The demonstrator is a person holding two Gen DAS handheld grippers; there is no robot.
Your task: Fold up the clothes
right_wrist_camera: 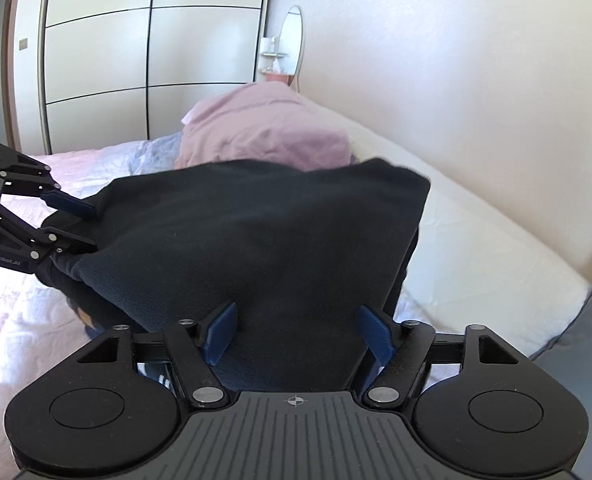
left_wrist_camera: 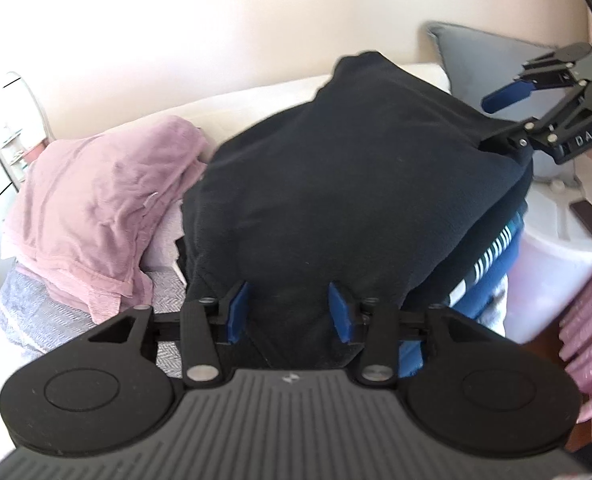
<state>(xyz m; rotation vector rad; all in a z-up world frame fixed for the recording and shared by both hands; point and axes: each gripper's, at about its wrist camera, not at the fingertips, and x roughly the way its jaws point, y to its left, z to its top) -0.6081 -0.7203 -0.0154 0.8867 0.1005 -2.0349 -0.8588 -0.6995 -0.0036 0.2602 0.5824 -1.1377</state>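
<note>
A folded black garment (left_wrist_camera: 348, 184) lies on a stack of clothes on the bed; it also shows in the right wrist view (right_wrist_camera: 256, 240). My left gripper (left_wrist_camera: 290, 312) is open, its blue pads on either side of the garment's near edge. My right gripper (right_wrist_camera: 296, 334) is open at the garment's other edge, with cloth between its pads. Each gripper shows in the other's view: the right one (left_wrist_camera: 504, 120) at the far right corner, the left one (right_wrist_camera: 76, 224) at the left edge. Striped blue clothing (left_wrist_camera: 492, 252) lies under the black garment.
A crumpled pink garment (left_wrist_camera: 104, 208) lies to the left, also in the right wrist view (right_wrist_camera: 264, 128). A grey pillow (left_wrist_camera: 492, 68) and a white pillow (right_wrist_camera: 476, 248) are by the wall. A white tub (left_wrist_camera: 560, 248) stands right of the stack. Wardrobe doors (right_wrist_camera: 148, 52) stand beyond the bed.
</note>
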